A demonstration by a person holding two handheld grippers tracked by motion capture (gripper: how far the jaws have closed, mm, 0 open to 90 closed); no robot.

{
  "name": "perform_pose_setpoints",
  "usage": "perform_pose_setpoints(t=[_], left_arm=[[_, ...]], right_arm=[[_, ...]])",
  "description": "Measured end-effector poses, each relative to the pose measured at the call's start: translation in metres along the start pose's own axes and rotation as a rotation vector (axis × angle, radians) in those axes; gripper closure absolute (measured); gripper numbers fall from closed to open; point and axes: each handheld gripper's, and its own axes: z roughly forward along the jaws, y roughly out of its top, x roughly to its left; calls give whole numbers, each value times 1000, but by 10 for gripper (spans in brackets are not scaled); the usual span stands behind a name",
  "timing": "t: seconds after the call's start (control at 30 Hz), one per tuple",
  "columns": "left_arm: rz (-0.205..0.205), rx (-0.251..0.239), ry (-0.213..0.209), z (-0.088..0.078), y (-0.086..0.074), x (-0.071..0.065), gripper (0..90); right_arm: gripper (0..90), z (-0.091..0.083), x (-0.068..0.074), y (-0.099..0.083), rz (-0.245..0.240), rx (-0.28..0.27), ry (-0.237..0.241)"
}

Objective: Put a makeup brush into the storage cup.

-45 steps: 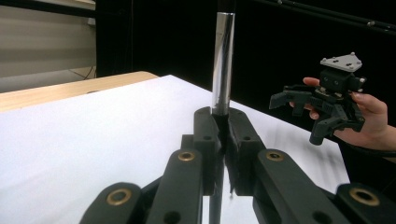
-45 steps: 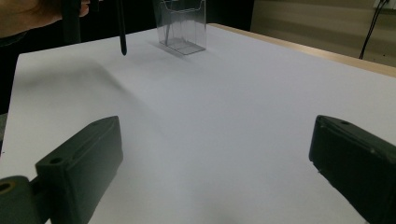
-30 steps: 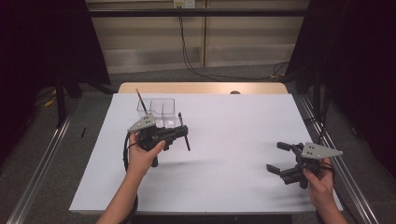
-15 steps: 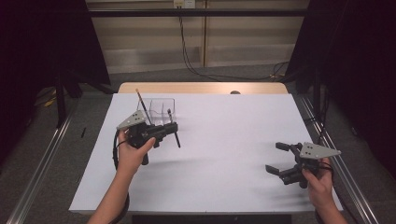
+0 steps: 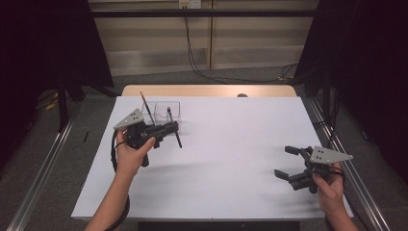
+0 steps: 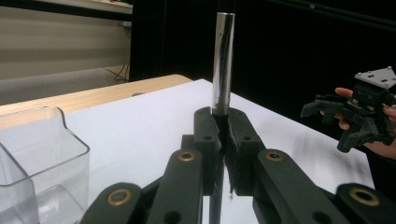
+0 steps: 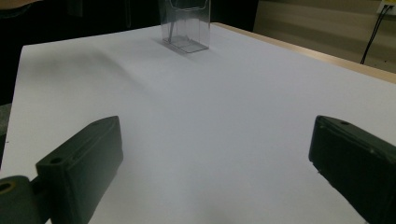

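Left gripper (image 5: 172, 128) at the desk's (image 5: 231, 144) left, raised above the white top, jaws clamped on a slim dark pen (image 5: 174, 127) that stands across them, just beside a clear plastic bin (image 5: 168, 109) holding a brush-like stick (image 5: 147, 109). Farther right, near the desk's right edge, right gripper (image 5: 289, 162) low over the surface, jaws spread wide and holding nothing.

The high view looks forward and down over the white table (image 5: 226, 159) from the person's side. The left gripper view sits close behind its jaws, facing level across the table. The right gripper view looks low along the tabletop. All 3 views share the clear box (image 5: 167, 109) (image 6: 32, 158) (image 7: 185, 23).
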Motion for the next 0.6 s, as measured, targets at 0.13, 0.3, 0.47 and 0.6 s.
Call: perform_pose_setpoints(t=[0.13, 0.3, 0.47, 0.6], left_arm=[[7, 5, 14, -3, 4, 2, 841], [8, -6, 36, -8, 9, 5, 841], [6, -13, 47, -13, 14, 8, 841], [11, -9, 63, -17, 17, 10, 840]], right_arm=[[24, 1, 0, -1, 3, 4, 4], [23, -2, -1, -1, 6, -5, -2], [23, -3, -2, -1, 7, 4, -12], [22, -3, -2, 0, 6, -2, -8]])
